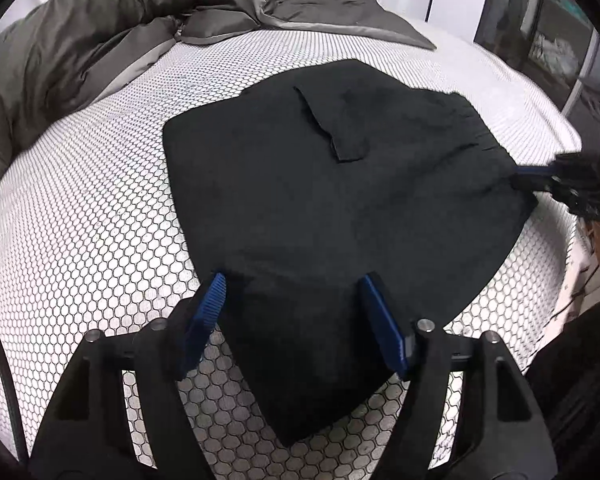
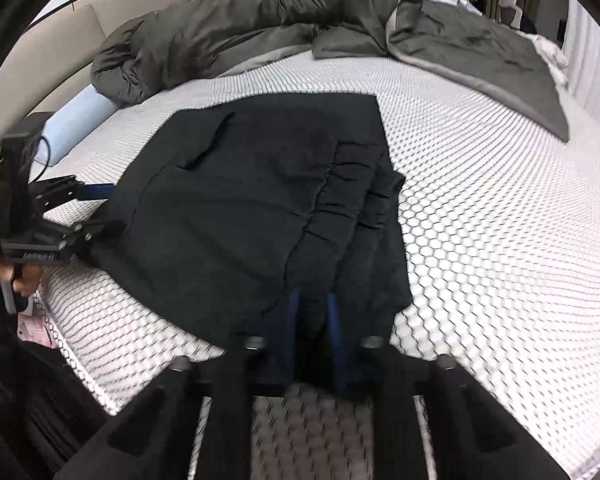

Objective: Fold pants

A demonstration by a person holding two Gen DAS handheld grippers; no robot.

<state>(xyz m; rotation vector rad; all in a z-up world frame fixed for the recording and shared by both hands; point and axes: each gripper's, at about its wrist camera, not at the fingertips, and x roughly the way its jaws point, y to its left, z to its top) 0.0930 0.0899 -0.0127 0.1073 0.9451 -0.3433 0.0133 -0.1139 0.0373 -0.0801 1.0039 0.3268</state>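
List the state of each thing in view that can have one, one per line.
pants: black, folded over, lying flat on the mattress, not yet fully folded
left gripper: jaws open, straddling a corner of the pants
right gripper: jaws shut on the waistband edge of the pants
duvet: grey, bunched up at the far side
mattress: bare, honeycomb-patterned cover
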